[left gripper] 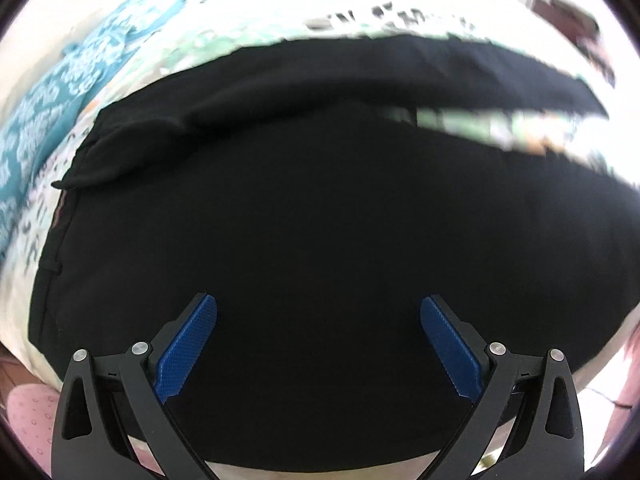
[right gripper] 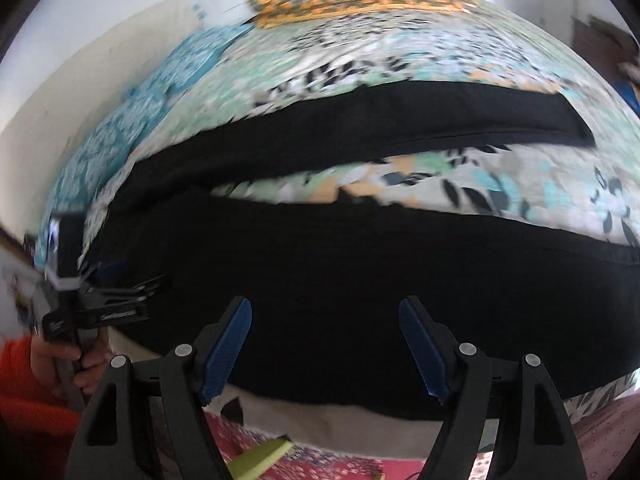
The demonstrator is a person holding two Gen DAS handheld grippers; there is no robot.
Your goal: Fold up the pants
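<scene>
Our left tongs (left gripper: pixel 318 312) and right tongs (right gripper: pixel 325 316) both gape wide, holding nothing, low over the near leg of the black pants (right gripper: pixel 320 264). The pants lie across the bed (right gripper: pixel 500 184), legs apart, long axis left to right. We judge no fold made yet.

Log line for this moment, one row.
pants: flat on bed, legs apart | left tongs: open, over pants | right tongs: open, empty
</scene>
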